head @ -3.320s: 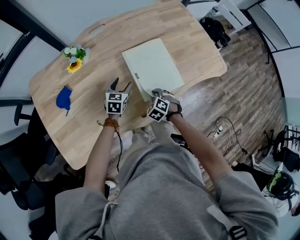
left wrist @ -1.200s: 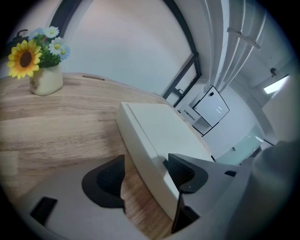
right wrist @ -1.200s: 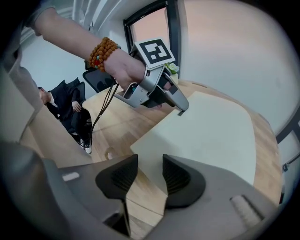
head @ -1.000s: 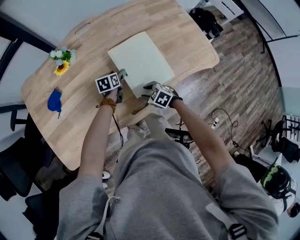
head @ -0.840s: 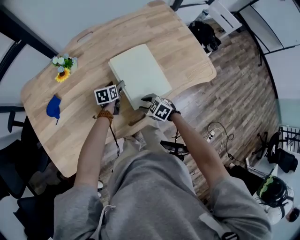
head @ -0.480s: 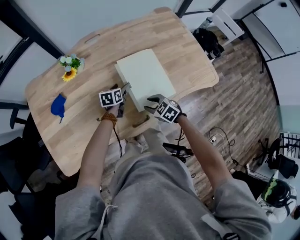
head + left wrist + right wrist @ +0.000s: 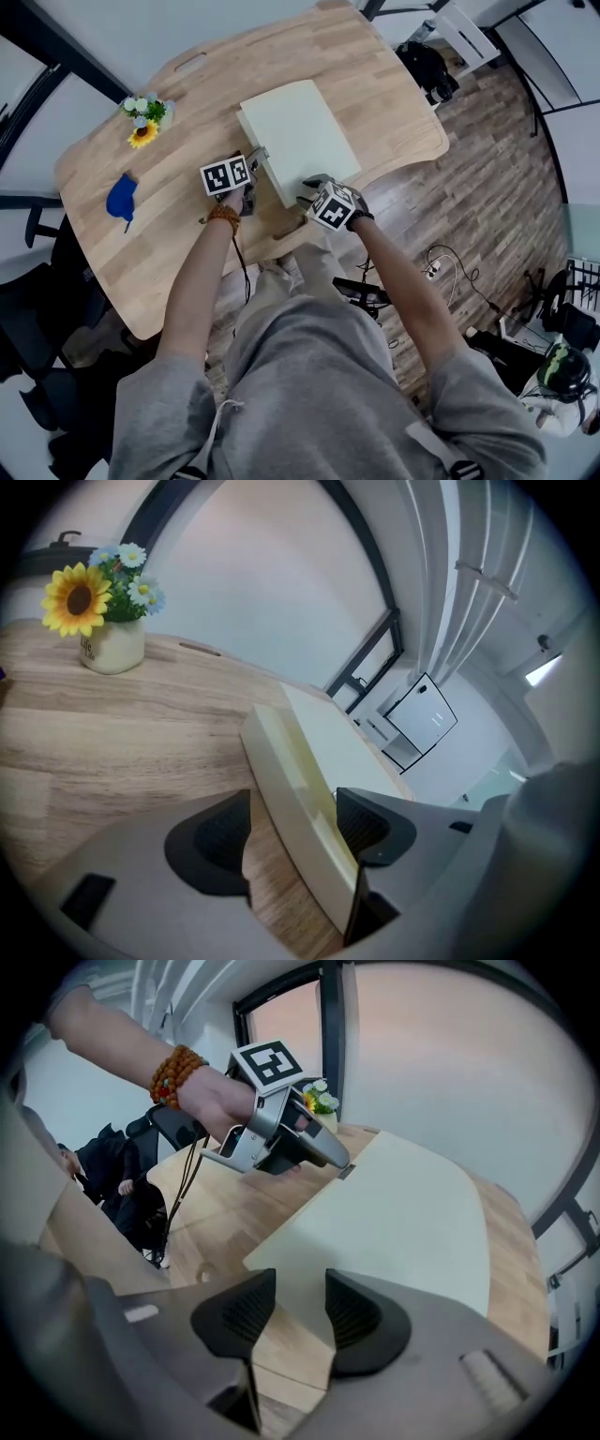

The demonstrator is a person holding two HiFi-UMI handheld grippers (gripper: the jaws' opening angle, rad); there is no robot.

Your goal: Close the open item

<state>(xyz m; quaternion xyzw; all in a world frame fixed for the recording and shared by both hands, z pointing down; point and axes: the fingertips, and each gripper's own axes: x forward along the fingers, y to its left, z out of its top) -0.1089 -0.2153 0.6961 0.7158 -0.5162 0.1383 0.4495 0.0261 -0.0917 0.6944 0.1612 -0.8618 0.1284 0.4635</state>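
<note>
Jaws of our left gripper (image 7: pixel 292 822) stand wide, straddling the left edge of the cream box (image 7: pixel 300 136) without pinching it. Our right gripper (image 7: pixel 300 1309) sits half-open at the box's near corner, holding nothing. The lid looks down, so we judge the closing nearly done; next we press it flush. The box lies near the front edge of the table (image 7: pixel 187 103), with the flower pot (image 7: pixel 145 117) well apart.

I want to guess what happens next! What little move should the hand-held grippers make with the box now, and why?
Probably press gently down on the box top. The box lies flat on the table, its side edge between the left hand-held gripper's open jaws, its near corner at the right hand-held gripper's; neither squeezes. It looks nearly shut.
</note>
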